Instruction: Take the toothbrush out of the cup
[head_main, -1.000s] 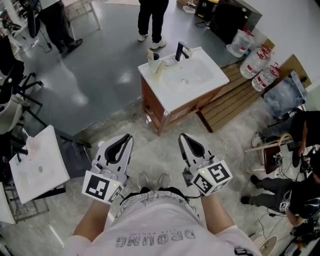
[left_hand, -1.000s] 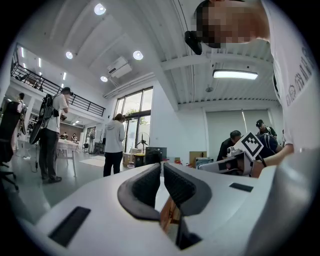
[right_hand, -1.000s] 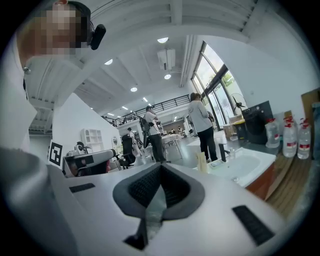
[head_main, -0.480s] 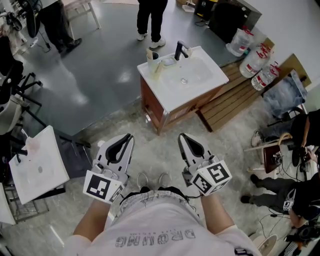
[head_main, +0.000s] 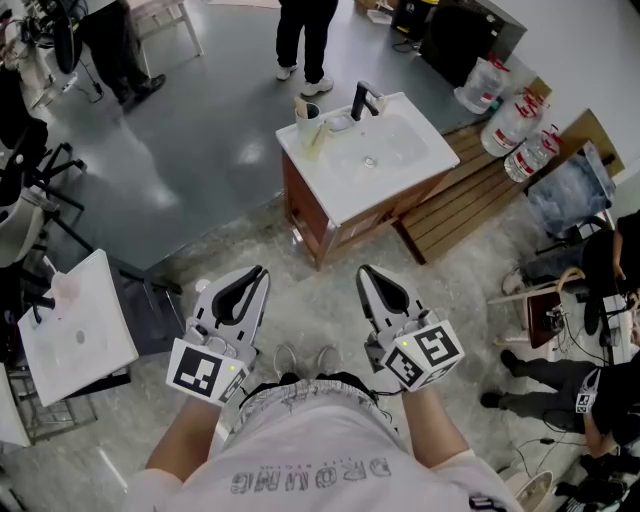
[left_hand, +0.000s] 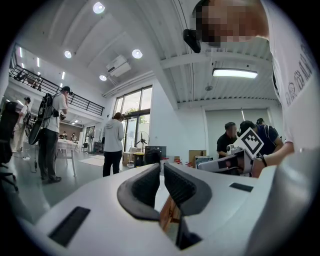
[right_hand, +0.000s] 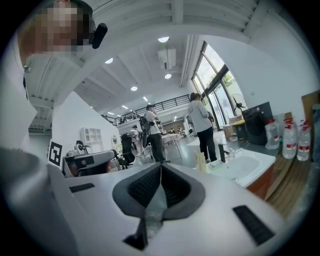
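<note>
toothbrush (head_main: 300, 105) is standing in the pale cup (head_main: 309, 124) at the back left corner of the white sink tabletop (head_main: 338, 192), near the black faucet (head_main: 362, 100) (too small here to read how it is leaning). the person is standing well apart from it, holding the left hand-held gripper (head_main: 256, 276) and the right hand-held gripper (head_main: 366, 274) out in front of the waist, both clenched on nothing. trouble is probably waiting at the grasp: jaws arriving shut would be knocking the cup over. pulling the thin handle at a slant would be dragging the light cup along or tipping it into the basin, unless the other hand-held gripper is steadying it.
</note>
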